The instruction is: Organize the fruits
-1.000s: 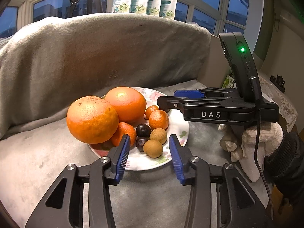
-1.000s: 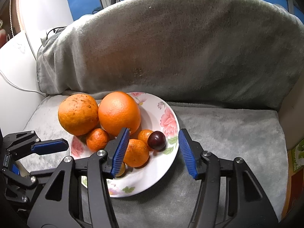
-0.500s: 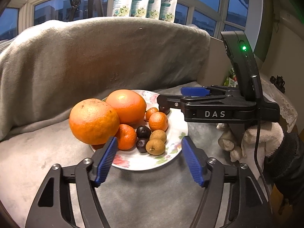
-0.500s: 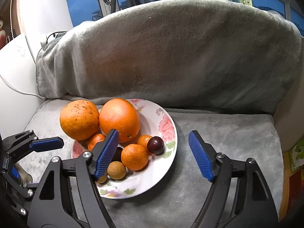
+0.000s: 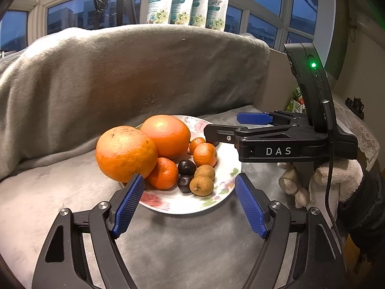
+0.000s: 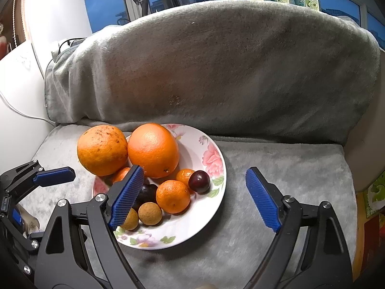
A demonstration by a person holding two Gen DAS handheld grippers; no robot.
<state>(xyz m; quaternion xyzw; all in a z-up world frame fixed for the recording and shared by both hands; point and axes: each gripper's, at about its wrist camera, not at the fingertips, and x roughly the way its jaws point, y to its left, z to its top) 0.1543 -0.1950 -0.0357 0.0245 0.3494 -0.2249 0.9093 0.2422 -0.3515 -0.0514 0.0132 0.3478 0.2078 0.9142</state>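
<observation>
A white flowered plate [image 5: 168, 202] [image 6: 192, 226] sits on the grey cushion and holds the fruit. Two large oranges [image 5: 126, 153] [image 6: 154, 149] fill its left and back, the left one hanging over the rim. Beside them lie small mandarins [image 5: 204, 154] [image 6: 172, 196], dark plums [image 5: 186, 167] [image 6: 199, 181] and brown longans [image 5: 201, 185] [image 6: 149, 213]. My left gripper [image 5: 190, 204] hovers at the plate's near edge, its jaws opening, nothing pinched. My right gripper [image 6: 195, 198] stands over the plate's right half, its jaws also opening, gripping nothing. It reaches in from the right in the left wrist view.
A grey blanket [image 6: 216, 72] covers the sofa back behind the plate. Flowered packs [image 5: 187, 2] stand on the window sill. A gloved hand [image 5: 336, 180] holds the right gripper. Bare cushion [image 6: 288, 168] lies right of the plate; a white cable [image 6: 19, 113] runs at far left.
Both grippers' jaws have spread from narrow to wide apart. Neither hand has shifted, and the fruit lies as before.
</observation>
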